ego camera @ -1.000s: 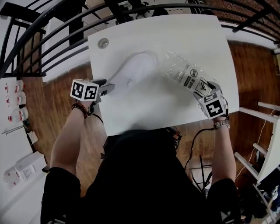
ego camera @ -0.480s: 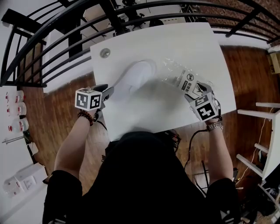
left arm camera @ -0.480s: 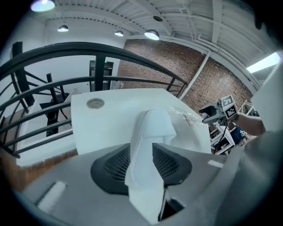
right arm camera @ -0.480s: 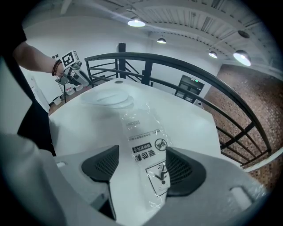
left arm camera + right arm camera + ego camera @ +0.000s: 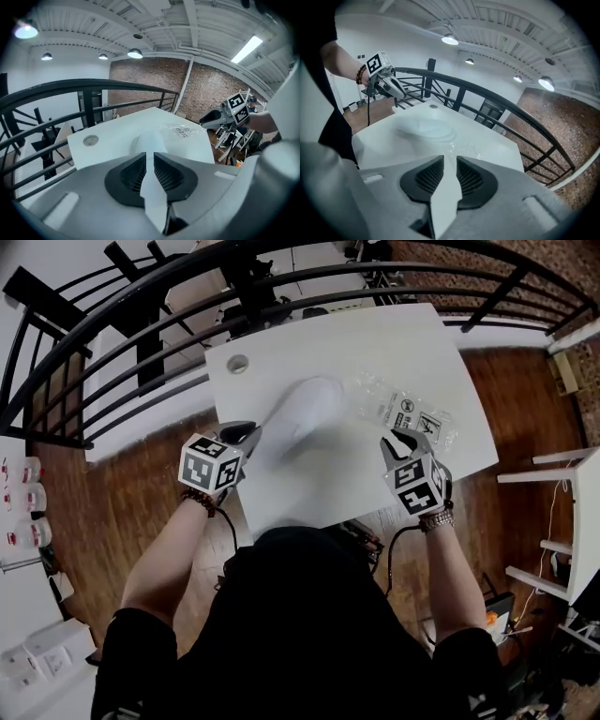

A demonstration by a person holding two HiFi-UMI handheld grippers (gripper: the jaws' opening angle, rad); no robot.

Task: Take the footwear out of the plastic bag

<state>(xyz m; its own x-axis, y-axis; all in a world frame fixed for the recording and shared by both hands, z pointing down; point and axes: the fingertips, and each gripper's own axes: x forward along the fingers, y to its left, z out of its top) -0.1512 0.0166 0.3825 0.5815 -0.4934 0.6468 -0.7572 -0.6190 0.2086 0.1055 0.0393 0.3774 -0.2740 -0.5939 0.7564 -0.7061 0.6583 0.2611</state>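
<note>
Looked down and found the white shoe (image 5: 302, 407) lying at a slant near the middle of the white table (image 5: 375, 343), completely out of the clear plastic bag (image 5: 405, 412). Saw the bag crumpled flat just to the right of the shoe, black warning labels facing up. Couldn't tell touching from barely apart there.

Caught the left gripper (image 5: 249, 435) held up off the table at the near end of the shoe, pointing along it but not on it. Checked its own view: jaws nearly pressed together, only a thin slit left, having just been closing, and pinching nothing at all, only table and shoe showing through the gap farther off.

Same deal with the right gripper (image 5: 398, 440): raised over the near right part of the table, just this side of the bag, tilted down toward it. Found its jaws squeezed down to a narrow slit after just closing, nothing caught in between, bag glinting on the table well ahead of them.

Also noticed a small round cap (image 5: 237, 363) set in the table's far left corner, a black metal railing (image 5: 148, 334) curving behind the table, and wood floor (image 5: 525, 418) on both sides. Spotted a bead bracelet (image 5: 199, 502) on the left wrist and a watch (image 5: 437, 517) on the right.
</note>
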